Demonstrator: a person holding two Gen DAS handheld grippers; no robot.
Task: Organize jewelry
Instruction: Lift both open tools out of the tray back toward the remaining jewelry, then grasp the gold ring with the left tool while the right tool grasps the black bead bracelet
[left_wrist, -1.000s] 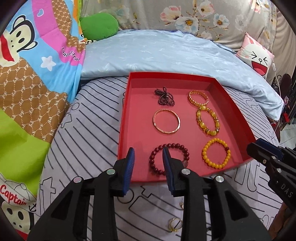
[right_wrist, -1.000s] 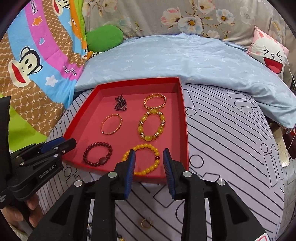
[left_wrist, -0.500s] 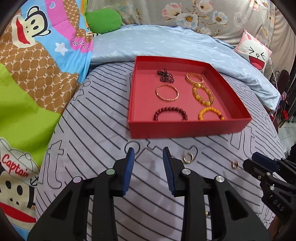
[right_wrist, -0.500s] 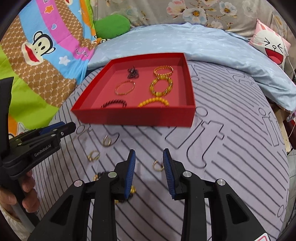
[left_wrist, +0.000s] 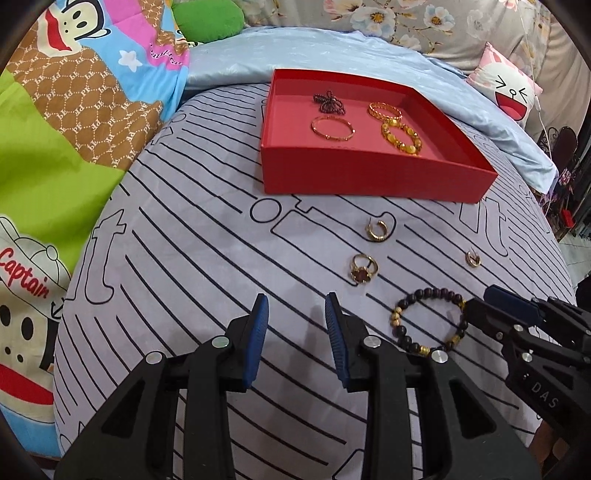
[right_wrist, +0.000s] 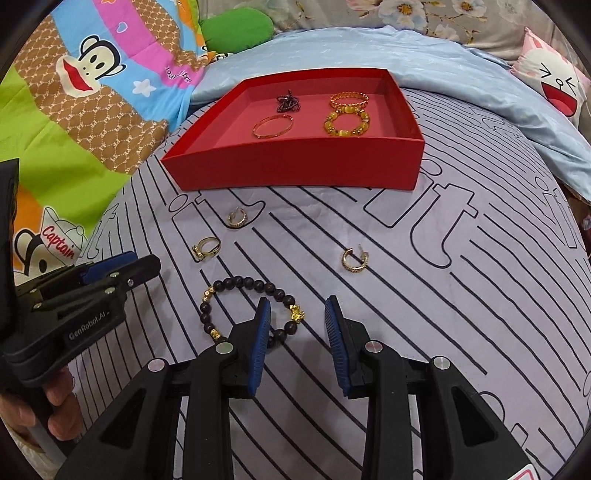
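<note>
Dark beaded bracelet (right_wrist: 246, 313) lies flat on the striped sheet (right_wrist: 424, 302), at eleven o'clock off the right gripper (right_wrist: 297, 338), the nearer; both it and the left gripper (left_wrist: 295, 341) gape empty.

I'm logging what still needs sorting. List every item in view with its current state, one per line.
Red tray: open, on the bed.
Thin gold bangle: flat inside the tray.
Dark bead bracelet: loose on the sheet, not gripped.
Stone ring: loose on the sheet.
Hoop earring: on the sheet near the tray.
Second hoop earring: on the sheet.
Left gripper: open, empty.
Right gripper: open, over the bracelet's edge.
</note>
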